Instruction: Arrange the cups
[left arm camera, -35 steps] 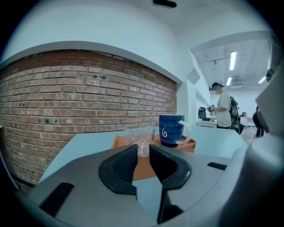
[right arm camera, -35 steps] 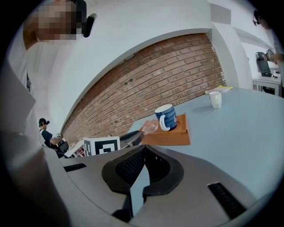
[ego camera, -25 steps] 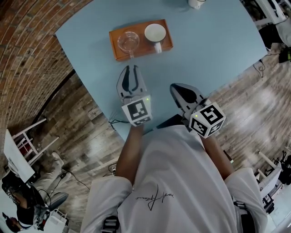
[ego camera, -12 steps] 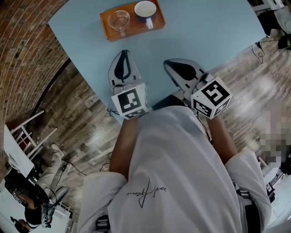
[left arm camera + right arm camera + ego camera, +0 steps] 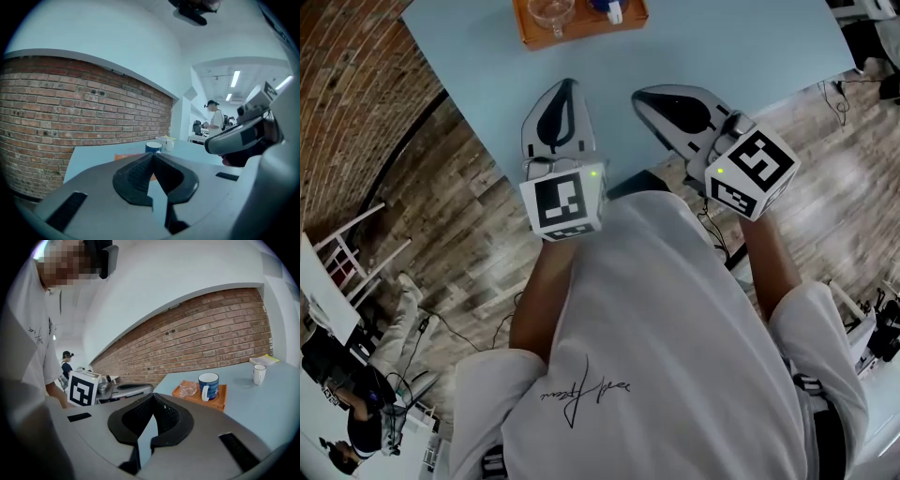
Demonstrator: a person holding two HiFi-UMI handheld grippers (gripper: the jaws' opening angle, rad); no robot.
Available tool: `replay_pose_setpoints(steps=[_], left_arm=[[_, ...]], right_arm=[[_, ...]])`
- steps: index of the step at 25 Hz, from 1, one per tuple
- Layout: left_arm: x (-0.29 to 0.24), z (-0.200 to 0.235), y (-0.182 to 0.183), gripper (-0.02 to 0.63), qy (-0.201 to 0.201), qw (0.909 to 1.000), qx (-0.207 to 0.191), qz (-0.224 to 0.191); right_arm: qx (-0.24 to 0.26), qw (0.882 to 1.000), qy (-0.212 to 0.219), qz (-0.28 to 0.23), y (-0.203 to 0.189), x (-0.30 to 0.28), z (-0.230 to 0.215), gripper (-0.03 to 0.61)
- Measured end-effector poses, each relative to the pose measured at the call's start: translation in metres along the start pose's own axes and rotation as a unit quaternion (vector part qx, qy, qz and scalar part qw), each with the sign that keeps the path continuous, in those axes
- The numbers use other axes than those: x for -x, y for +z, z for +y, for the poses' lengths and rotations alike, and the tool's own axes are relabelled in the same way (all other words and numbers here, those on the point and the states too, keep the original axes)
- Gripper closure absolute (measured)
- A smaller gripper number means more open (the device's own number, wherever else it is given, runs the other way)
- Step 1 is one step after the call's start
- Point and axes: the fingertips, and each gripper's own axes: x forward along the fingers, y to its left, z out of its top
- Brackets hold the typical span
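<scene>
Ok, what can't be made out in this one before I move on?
- Head view: tray, glass cup and blue mug are cut off by the top edge.
- Left gripper view: the left gripper, jaws just closed on nothing, hides the glass cup and most of the tray.
- Right gripper view: white cup too small to see inside.

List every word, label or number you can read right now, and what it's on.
No text reads clearly.
Shirt print: a cursive, signature-like scrawl, not legible.
Blue mug: a trace of white print by the handle, too small to read.
Marker cubes, left and right: black-and-white square patterns only, no letters or numbers.
</scene>
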Motion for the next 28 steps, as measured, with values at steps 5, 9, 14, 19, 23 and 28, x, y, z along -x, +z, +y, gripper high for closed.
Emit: replay_pose_setpoints(steps=[5, 9, 14, 19, 23, 28], left_arm=[[0.007, 0.013, 0.006, 0.604, -0.014, 0.9998, -0.010, 0.006], [0.011, 0.018, 0.009, 0.604, -0.026, 0.9996, -0.004, 0.008], [0.015, 0.025, 0.008, 0.604, -0.041, 0.9990, 0.001, 0.018], [0.017, 0.023, 0.016, 0.604, -0.045, 0.9989, 0.005, 0.007], [0.020, 0.024, 0.016, 0.604, -0.042, 0.9991, 0.008, 0.007], [0.021, 0.025, 0.015, 0.604, -0.042, 0.9990, 0.014, 0.008]], right_arm=[[0.005, 1.000, 0.017, 0.008, 0.002, -0.013, 0.011, 0.558], [-0.004, 1.000, 0.013, 0.008, 0.006, -0.013, 0.013, 0.558], [-0.021, 1.000, 0.006, 0.011, 0.005, -0.014, 0.012, 0.558], [-0.026, 1.000, -0.003, 0.011, 0.008, -0.002, 0.006, 0.558], [-0.024, 1.000, -0.010, 0.003, 0.011, 0.005, 0.002, 0.558], [-0.022, 1.000, -0.016, -0.012, 0.013, 0.012, 0.001, 0.558]])
